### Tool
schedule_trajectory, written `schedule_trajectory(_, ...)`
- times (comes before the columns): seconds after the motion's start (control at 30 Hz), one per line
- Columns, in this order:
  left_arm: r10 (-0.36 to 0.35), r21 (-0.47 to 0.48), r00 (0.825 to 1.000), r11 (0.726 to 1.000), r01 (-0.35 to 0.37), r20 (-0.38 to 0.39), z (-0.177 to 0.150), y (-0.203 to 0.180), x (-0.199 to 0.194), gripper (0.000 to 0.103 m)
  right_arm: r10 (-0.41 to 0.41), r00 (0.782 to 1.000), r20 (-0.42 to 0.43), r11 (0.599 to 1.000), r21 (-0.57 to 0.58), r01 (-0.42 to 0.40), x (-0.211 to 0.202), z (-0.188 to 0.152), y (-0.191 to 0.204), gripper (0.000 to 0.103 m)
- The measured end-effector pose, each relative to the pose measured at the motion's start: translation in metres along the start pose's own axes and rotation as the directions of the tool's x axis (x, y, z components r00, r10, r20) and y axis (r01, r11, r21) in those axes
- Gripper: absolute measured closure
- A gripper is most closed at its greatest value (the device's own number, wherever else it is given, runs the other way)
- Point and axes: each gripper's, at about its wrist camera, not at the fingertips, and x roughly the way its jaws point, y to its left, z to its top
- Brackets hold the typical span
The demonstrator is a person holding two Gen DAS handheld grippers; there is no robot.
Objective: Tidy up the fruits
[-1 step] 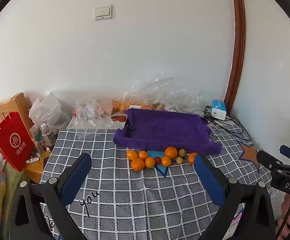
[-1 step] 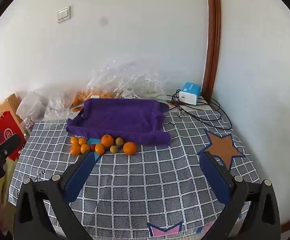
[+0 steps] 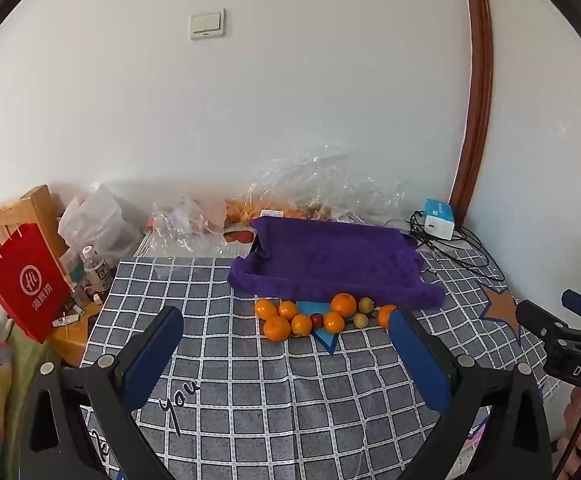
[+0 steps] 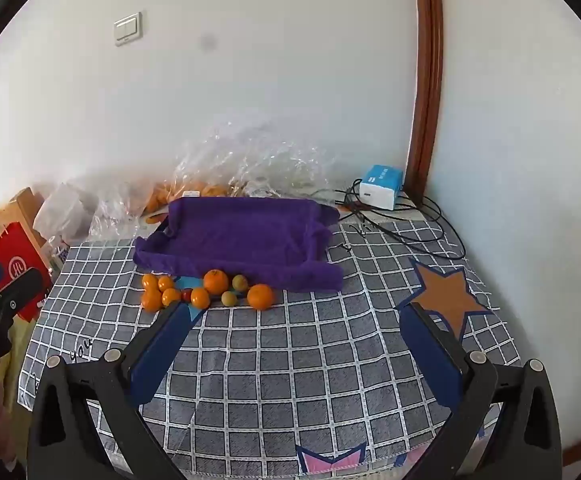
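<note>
Several oranges point(image 3: 276, 328) lie in a loose row on the checked cloth, right in front of a tray draped in a purple towel point(image 3: 330, 264). Among them are a larger orange point(image 3: 343, 304), two small yellow-green fruits point(image 3: 365, 305) and one small red fruit point(image 3: 316, 320). My left gripper point(image 3: 284, 314) hovers open over the cloth, short of the fruit, with nothing between its fingers. My right gripper point(image 4: 293, 307) is open and empty too, with the oranges point(image 4: 260, 296) and the towel tray point(image 4: 242, 236) ahead of it. Each gripper shows at the edge of the other's view.
Clear plastic bags point(image 3: 314, 188) holding more oranges lie against the wall behind the tray. A blue-and-white box point(image 3: 438, 220) with black cables sits at the back right. A red paper bag point(image 3: 26, 280), a water bottle point(image 3: 96, 268) and a wooden frame stand off the table's left edge.
</note>
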Motion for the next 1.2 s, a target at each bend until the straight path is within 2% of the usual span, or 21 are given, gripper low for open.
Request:
schedule_trajectory(0.1,-0.029,-0.033,1.000,0.999,0.029,-0.005,-0.004,0.007,-0.002,0.000,-0.006,1.000,0.000,1.000,0.000,0.006,0.001,0.001,-0.001,0.000)
schedule_trajectory(0.33,-0.006,-0.037,0.999,0.999,0.005,-0.049,0.001,0.004,0.008,0.000,0.002,1.000,-0.013,1.000,0.004,-0.002,0.003,0.006,0.002,0.000)
schedule_trajectory(1.2,-0.022,-0.038,0.999,0.999,0.020,-0.039,-0.002,0.007,0.004,0.000,0.008,1.000,-0.010,1.000,-0.001,-0.008,0.001,0.002,0.002,0.000)
